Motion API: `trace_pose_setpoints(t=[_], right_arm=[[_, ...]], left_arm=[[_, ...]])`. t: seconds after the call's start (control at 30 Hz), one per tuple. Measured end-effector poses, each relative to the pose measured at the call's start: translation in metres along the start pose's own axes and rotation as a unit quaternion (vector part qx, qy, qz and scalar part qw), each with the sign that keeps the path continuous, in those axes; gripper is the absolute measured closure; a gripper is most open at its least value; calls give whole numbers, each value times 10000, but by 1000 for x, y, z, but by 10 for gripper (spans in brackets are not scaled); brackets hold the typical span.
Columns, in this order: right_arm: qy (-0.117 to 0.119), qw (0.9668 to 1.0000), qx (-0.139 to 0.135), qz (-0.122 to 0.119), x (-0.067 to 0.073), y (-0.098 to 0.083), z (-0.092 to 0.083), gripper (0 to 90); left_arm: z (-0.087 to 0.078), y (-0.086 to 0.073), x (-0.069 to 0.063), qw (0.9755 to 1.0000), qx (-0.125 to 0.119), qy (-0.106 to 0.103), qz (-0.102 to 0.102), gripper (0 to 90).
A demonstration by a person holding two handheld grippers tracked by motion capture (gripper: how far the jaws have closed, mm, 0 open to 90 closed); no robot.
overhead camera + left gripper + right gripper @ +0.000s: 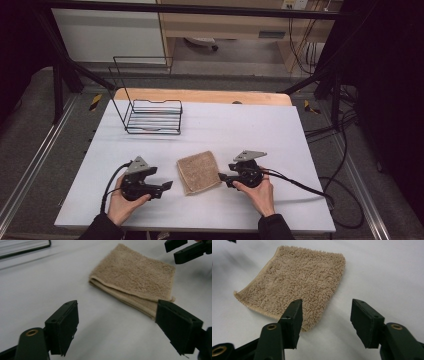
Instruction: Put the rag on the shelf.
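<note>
A folded tan towel (198, 172) lies flat near the front of the white worktop (240, 125), between two hand-held claws. The left claw (167, 185) sits just beside its left edge, jaws apart and empty; the right claw (222, 177) is at its right edge, jaws apart, gripping nothing. A wire rack (152, 116) stands well behind.

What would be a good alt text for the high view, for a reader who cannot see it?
A folded tan towel lies on a white table, between two hand-held black grippers that point at it from either side: the left gripper and the right gripper, both open and not touching it. A black wire rack stands at the far left of the table.
</note>
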State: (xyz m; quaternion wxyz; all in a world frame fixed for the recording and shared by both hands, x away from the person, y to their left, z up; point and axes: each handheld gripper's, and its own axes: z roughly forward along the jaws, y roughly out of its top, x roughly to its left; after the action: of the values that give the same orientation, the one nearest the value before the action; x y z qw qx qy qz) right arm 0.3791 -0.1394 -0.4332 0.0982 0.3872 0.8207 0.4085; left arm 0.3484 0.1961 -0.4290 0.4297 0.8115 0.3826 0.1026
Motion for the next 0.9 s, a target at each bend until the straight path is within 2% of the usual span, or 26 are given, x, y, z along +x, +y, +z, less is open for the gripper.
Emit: trace_pose_setpoints(t=[0.07,0.27,0.37,0.47,0.53,0.63,0.77,0.8,0.87,0.9], right_arm=[[104,9999,13,65,0,-1,3,523],[188,9997,0,169,0,-1,7,558],[190,9997,57,160,1,-3,9,571],[166,9997,97,138,2,-5,12,595],[168,9997,126,144,3,-6,14,621],[154,9997,129,148,4,-8,15,657],[145,9996,202,98,8,-9,18,740],[169,9996,203,140,9,-10,20,775],[183,9993,215,251,11,-10,20,800],[183,9993,215,251,11,-10,20,800]], left_arm=[[10,4,-8,9999,98,-49,-48,232],[31,17,-28,9995,290,62,-120,272],[42,15,-35,9984,516,225,-41,284],[47,9,-36,9972,670,318,-18,311],[47,6,-36,9973,663,269,-169,365],[47,4,-37,9975,628,222,-215,400],[47,4,-37,9973,628,95,-365,538],[47,4,-37,9971,636,60,-415,616],[47,5,-37,9966,663,9,-498,676],[47,5,-37,9963,686,-56,-519,676]])
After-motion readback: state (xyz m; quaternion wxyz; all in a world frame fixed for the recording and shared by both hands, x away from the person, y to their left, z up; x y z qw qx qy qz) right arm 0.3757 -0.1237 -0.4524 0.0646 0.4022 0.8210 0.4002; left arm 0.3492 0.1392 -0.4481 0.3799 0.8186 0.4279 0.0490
